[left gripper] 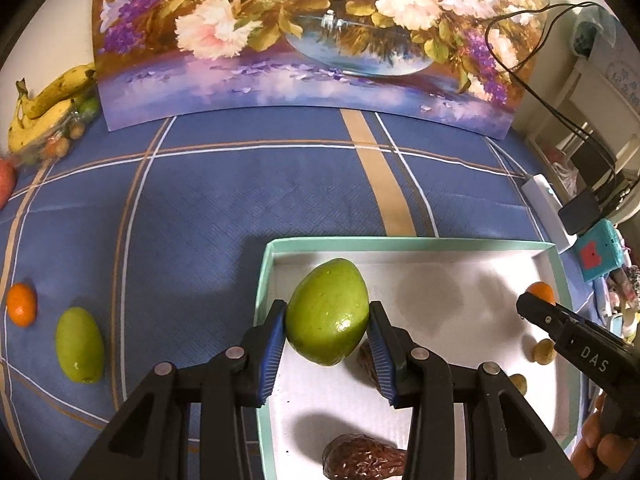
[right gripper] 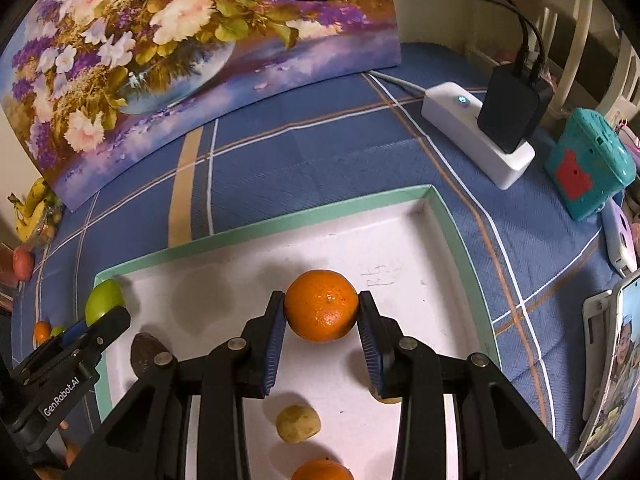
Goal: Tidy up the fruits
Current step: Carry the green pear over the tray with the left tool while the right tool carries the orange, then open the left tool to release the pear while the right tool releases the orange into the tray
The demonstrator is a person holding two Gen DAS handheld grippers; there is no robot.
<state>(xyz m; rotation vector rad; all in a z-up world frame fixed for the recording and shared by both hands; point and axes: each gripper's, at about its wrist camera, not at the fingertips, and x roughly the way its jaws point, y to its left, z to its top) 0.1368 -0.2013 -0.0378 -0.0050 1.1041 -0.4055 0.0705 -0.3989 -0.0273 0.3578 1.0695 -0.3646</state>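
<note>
My left gripper (left gripper: 327,318) is shut on a green mango (left gripper: 326,312), held over the left end of the white tray with the mint rim (left gripper: 360,242). My right gripper (right gripper: 321,307) is shut on an orange (right gripper: 321,305) above the same tray (right gripper: 280,216). In the tray lie two dark brown wrinkled fruits (left gripper: 360,462), small tan fruits (right gripper: 298,423) and another orange (right gripper: 322,470). On the cloth at the left lie a second green mango (left gripper: 79,345) and a small orange (left gripper: 21,304). The right gripper's tip (left gripper: 534,312) shows in the left wrist view.
A blue plaid cloth (left gripper: 240,208) covers the table. A flower painting (left gripper: 312,36) stands at the back. Bananas (left gripper: 44,104) and bagged fruit lie at the far left. A white power strip with black chargers (right gripper: 480,136), a teal box (right gripper: 588,164) and a phone (right gripper: 612,372) sit to the right.
</note>
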